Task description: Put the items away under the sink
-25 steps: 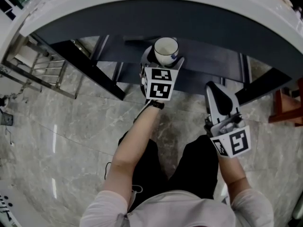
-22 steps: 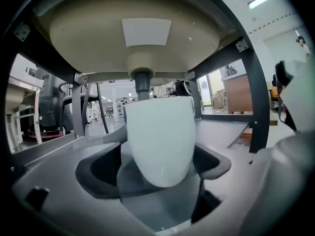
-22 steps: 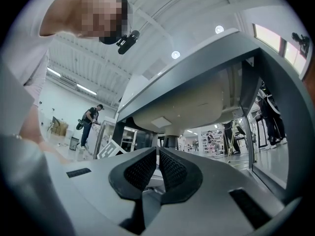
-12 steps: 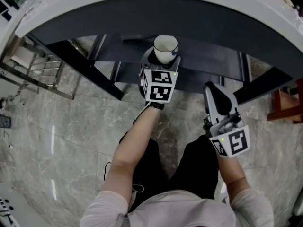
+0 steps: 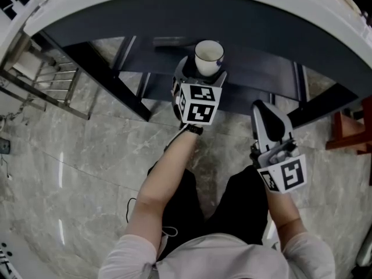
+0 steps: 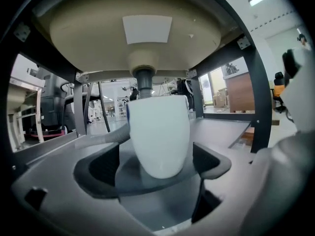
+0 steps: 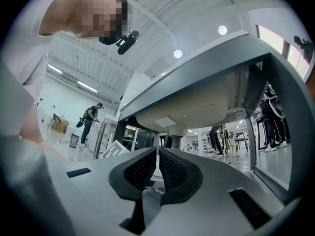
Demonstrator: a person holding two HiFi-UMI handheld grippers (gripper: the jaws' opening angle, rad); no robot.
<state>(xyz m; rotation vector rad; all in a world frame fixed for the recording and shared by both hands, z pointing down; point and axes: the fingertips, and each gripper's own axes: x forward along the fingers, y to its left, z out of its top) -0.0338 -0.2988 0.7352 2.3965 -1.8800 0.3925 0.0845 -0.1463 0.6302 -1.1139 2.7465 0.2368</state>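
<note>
My left gripper [image 5: 200, 77] reaches in under the sink [image 6: 147, 38], and its jaws have just been opening. They now stand wide on either side of the white cup [image 5: 209, 56], with a gap showing between each pad and the cup's wall, so nothing is clamped. The cup is upright, mouth up, over the dark shelf [image 5: 261, 74] below the basin. It is about midway along the shelf and close to its near edge, with the drain pipe [image 6: 144, 82] right behind it. I cannot tell whether its base is fully on the shelf. My right gripper [image 7: 158, 161] is off to the right, short of the shelf's near edge, with its jaws pressed together and nothing between them.
</note>
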